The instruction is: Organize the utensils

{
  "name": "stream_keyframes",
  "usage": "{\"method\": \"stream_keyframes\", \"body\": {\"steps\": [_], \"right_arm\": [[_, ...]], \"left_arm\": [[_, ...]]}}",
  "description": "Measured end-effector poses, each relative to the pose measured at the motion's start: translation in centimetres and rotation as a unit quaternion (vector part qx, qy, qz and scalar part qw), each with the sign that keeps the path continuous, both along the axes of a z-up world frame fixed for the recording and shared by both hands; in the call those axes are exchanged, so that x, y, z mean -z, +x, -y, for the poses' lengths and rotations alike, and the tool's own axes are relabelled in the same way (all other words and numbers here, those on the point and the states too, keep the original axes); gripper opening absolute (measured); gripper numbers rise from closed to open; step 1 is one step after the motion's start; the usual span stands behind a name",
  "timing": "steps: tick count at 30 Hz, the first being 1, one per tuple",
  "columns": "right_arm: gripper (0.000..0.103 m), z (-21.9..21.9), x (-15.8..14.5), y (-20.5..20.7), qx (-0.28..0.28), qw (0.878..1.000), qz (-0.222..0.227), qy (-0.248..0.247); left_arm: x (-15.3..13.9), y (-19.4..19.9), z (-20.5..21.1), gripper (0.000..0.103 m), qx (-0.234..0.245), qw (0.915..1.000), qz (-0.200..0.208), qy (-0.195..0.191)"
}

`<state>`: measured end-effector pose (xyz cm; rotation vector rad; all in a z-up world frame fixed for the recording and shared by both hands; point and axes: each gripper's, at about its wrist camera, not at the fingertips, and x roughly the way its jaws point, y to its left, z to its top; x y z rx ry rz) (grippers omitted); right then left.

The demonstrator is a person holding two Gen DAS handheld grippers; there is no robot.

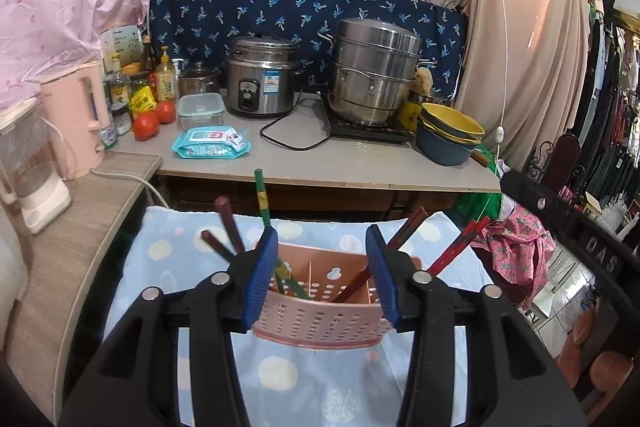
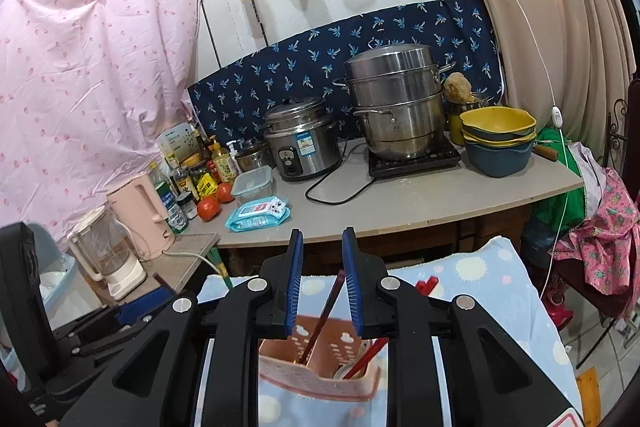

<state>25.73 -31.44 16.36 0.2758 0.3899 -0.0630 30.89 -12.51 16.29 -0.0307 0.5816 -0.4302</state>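
A pink perforated utensil holder stands on a light blue dotted cloth. It holds a green chopstick, dark red chopsticks leaning left, and red ones leaning right. My left gripper is open, with a blue pad on either side of the holder's top. In the right wrist view, my right gripper hangs over the holder, slightly open. One dark red chopstick stands loose between its pads, its lower end in the holder. Red chopsticks lean in the right compartment.
Behind the cloth, a grey counter carries a rice cooker, a steel steamer pot, stacked bowls, a wipes pack, tomatoes and bottles. A pink kettle and a blender stand left.
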Motion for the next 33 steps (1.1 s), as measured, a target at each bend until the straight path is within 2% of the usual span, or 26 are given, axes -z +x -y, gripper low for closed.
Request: {"method": "stream_keyframes", "body": {"steps": [16,27,33], "right_arm": [[0.022,-2.2,4.0,-5.7,-0.007,0.999,-0.044,0.002],[0.022,-3.7,6.9,-8.9,-0.009,0.997,-0.074,-0.004],[0.022,-4.5,8.3,-10.9,0.001,0.995,-0.093,-0.029]], "left_arm": [[1.2,-4.9,-2.5,0.044,-0.009,0.9998,-0.018,0.006],[3.7,-7.7,-4.2,0.044,-0.028,0.9987,-0.04,0.015],[5.2,-9.2,-4.9,0.046,-0.04,0.9976,-0.051,0.025]]}}
